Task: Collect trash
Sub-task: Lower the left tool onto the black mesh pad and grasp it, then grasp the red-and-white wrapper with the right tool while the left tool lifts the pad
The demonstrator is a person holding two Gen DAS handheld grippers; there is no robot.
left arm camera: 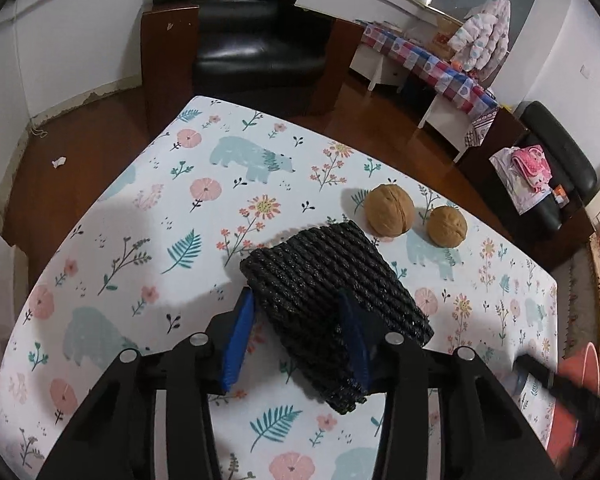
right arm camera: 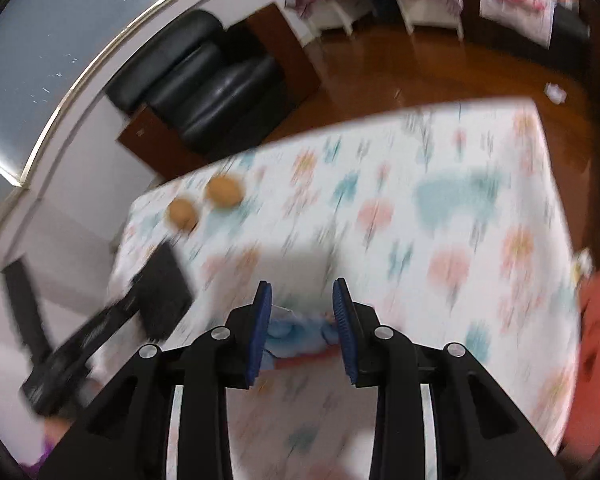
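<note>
- The left gripper (left arm camera: 296, 340) is clamped on a black woven basket (left arm camera: 332, 300), one blue pad on each side of its near wall; the basket hangs tilted just above the table (left arm camera: 140, 240), and I judge it is the container for the trash
- The grip takes only one wall of the basket, so the basket may swing or slip out if this hand turns fast
- Two walnuts (left arm camera: 389, 211) lie ahead and to the right of the left gripper, just beyond the basket, the two close but apart; they are round, so a push from the basket edge could roll them off the table
- The right gripper (right arm camera: 302, 320) holds a blue and white thing (right arm camera: 296, 330) between its pads; the picture is too blurred to say what it is or how firm the hold is
- This blur suggests a fast move, so the thing may fall before it reaches the basket
- In the right view the left gripper is low on the left side, so the two hands could knock together over the basket
</note>
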